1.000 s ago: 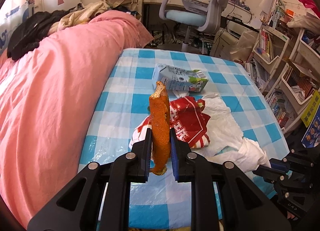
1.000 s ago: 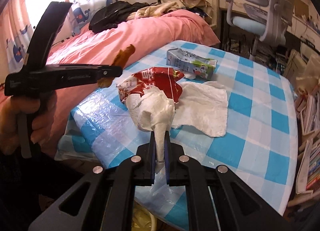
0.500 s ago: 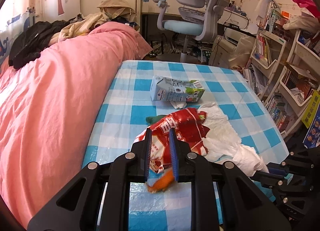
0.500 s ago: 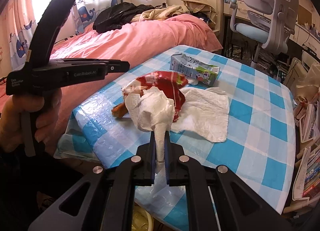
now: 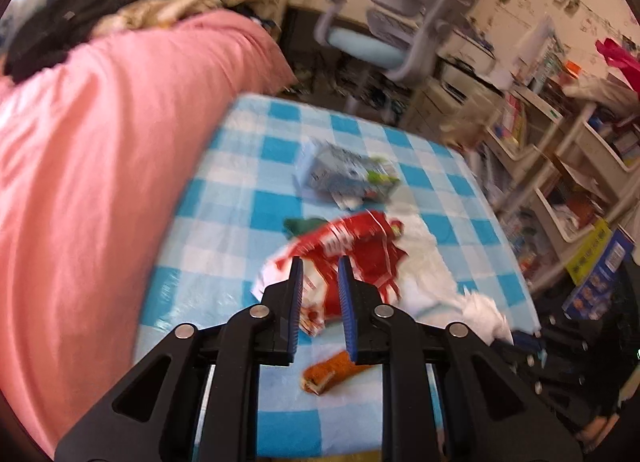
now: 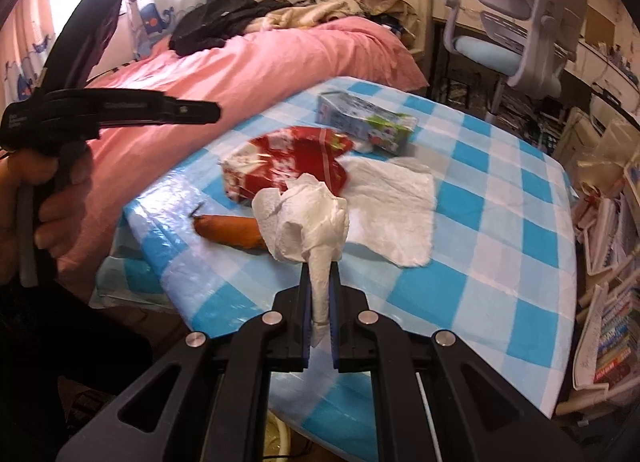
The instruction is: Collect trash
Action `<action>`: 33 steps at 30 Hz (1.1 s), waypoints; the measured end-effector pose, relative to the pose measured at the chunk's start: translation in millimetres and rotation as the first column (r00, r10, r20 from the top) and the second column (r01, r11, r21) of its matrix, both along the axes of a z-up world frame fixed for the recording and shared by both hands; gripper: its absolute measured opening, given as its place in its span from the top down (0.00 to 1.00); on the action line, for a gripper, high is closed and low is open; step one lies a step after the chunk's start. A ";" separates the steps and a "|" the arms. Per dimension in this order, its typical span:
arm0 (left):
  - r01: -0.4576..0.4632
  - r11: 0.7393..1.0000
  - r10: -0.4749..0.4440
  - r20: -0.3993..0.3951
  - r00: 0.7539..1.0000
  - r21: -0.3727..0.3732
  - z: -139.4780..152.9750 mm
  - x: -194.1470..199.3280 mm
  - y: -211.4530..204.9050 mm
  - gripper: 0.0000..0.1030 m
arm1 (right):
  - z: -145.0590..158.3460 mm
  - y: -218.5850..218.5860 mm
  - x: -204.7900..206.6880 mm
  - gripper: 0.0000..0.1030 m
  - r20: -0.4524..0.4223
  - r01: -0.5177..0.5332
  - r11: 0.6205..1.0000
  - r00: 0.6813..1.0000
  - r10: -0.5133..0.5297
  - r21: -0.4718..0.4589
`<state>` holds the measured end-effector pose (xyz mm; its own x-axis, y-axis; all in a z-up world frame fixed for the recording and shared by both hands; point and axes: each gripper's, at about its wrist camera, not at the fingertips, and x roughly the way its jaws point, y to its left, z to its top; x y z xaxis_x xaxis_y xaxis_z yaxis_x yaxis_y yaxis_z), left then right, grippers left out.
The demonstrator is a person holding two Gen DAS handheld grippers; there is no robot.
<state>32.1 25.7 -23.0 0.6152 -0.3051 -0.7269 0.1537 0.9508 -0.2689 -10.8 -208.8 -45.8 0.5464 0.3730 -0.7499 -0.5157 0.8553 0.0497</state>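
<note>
Dropped orange peel on checked tablecloth, crumpled tissue pinched in right jaws

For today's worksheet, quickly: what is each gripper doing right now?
Left gripper: open, holding nothing.
Right gripper: shut on the crumpled tissue.

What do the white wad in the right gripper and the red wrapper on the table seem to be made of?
The white wad looks like soft matte tissue paper: it has a crinkled texture and ragged edges, and twists thin inside the right gripper. The red wrapper looks like glossy plastic film: it shows shiny highlights and sharp creases.
</note>
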 end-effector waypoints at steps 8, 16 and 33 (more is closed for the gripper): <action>0.272 0.902 -0.253 -0.100 0.962 0.336 -42.2 -8.8 -75.4 0.58 | -2.3 -24.3 0.4 0.92 -0.022 0.043 0.999 0.999 -0.043 0.008; 0.358 0.885 -0.301 -0.223 0.927 0.296 -62.1 -7.6 -87.3 0.80 | -3.6 -19.3 -0.2 0.92 -0.031 0.012 1.000 0.999 -0.012 0.008; 0.118 0.978 -0.130 0.061 0.990 0.173 0.9 -18.2 -52.1 0.83 | 3.8 -15.6 -2.1 0.92 0.016 0.019 0.999 1.000 -0.020 0.029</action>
